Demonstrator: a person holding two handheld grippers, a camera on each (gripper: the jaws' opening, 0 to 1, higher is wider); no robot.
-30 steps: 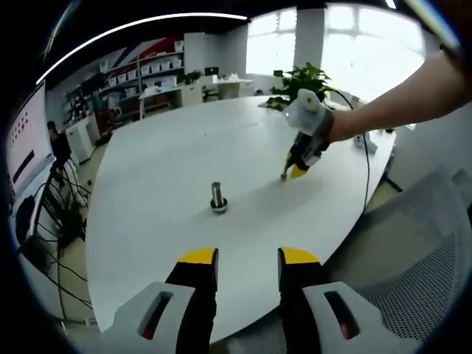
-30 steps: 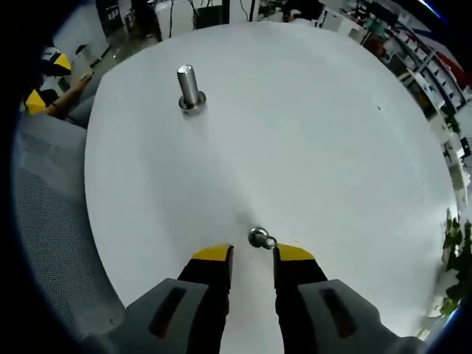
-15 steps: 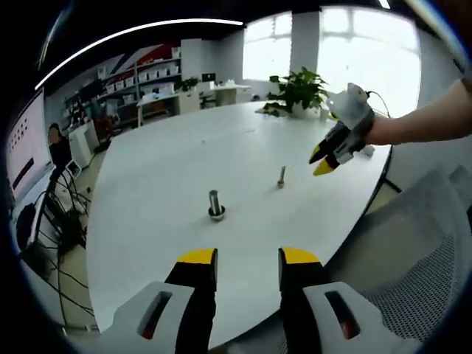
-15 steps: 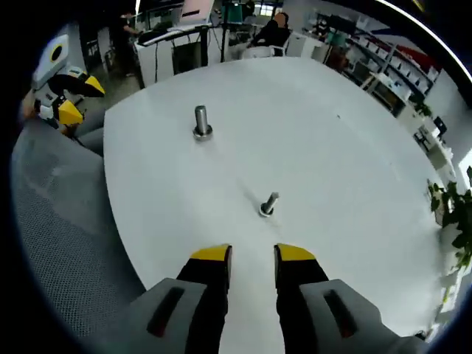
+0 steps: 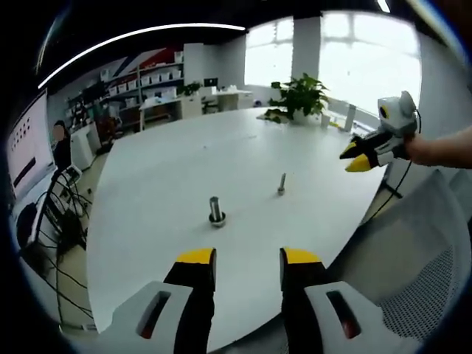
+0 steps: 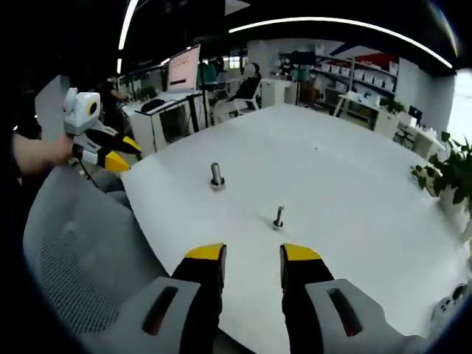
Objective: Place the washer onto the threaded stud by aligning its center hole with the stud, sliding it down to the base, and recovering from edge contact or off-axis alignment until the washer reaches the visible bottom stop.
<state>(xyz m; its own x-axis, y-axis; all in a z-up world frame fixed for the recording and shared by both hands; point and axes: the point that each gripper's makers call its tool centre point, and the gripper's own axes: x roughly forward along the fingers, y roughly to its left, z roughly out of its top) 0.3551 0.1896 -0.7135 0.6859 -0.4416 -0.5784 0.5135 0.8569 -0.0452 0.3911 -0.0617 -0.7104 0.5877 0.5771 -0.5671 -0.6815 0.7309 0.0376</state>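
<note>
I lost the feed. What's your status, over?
Both claws open, empty, held off the white table. Large threaded stud upright with washer at its base; small stud upright beside it. Nothing in the way.

A metal threaded stud (image 5: 216, 211) is standing upright on its wide base on the white table, while a smaller bolt-like piece (image 5: 281, 184) is standing nearby, apart.
</note>
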